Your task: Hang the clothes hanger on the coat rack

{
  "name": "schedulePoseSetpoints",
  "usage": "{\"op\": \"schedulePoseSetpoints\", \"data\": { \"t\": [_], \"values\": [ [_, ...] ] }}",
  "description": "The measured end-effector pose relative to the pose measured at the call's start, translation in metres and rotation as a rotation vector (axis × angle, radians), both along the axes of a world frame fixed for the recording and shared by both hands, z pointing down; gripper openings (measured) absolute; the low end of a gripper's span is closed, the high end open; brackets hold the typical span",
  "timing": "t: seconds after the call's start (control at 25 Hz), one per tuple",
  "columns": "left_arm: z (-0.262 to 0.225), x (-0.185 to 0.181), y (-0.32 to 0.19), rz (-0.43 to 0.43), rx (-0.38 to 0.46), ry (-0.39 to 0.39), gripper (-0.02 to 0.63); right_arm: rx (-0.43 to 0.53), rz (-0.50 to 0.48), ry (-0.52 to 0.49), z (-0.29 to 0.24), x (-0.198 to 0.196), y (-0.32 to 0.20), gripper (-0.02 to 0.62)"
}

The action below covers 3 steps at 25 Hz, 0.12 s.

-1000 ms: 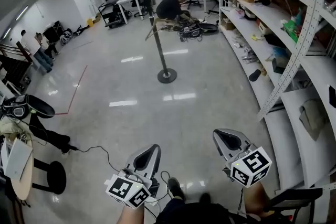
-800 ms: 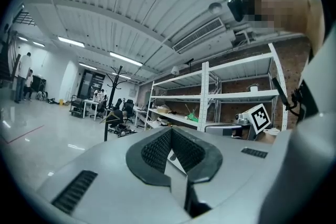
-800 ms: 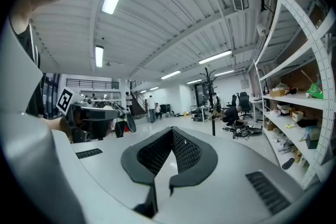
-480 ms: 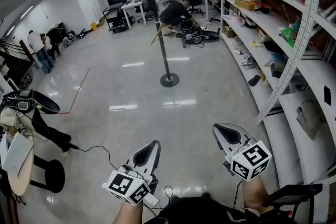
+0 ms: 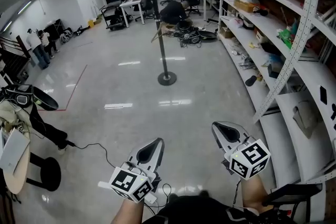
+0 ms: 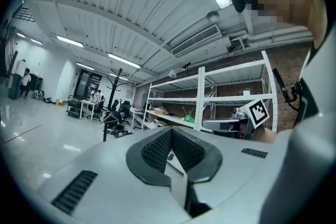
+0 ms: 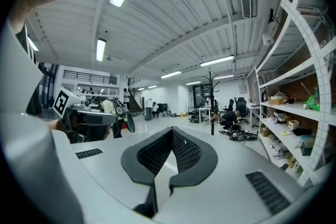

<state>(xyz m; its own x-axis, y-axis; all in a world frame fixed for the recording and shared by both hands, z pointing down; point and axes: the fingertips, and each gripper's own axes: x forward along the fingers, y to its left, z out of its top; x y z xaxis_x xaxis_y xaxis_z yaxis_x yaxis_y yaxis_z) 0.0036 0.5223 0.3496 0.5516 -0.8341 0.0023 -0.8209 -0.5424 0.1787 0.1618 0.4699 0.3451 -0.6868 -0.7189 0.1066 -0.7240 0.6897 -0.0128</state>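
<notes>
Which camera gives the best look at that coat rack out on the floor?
The head view: the coat rack stands whole, base to hooks. Both gripper views show it only small and distant beyond their jaws.

No legible text, brand name, number or label appears in any view. The only printed marks are black-and-white square coded patterns. They stand on the faces of the left marker cube (image 5: pixel 127 182) of the left hand-held gripper (image 5: pixel 149 148) and on the right marker cube (image 5: pixel 250 159) of the right hand-held gripper (image 5: pixel 227 134). These patterns contain no letters or digits. Any print on the items on the shelves (image 5: pixel 294 68) is too small to read.
</notes>
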Motion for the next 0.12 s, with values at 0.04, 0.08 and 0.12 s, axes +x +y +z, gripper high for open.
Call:
{"op": "schedulePoseSetpoints", "data": {
  "t": [0.04,0.08,0.12],
  "values": [
    [-0.0001,0.0002,0.0009,0.003,-0.001,-0.002,0.002,-0.001,0.002,0.000,0.0000,-0.0007,0.0014,0.006],
    [-0.0003,0.0003,0.0020,0.005,-0.001,-0.003,0.002,-0.003,0.003,-0.001,0.0002,-0.0014,0.0028,0.008],
    [-0.0005,0.0004,0.0032,0.006,-0.001,-0.005,0.002,-0.005,0.004,-0.002,0.0005,-0.0022,0.0041,0.006]
  ]
}}
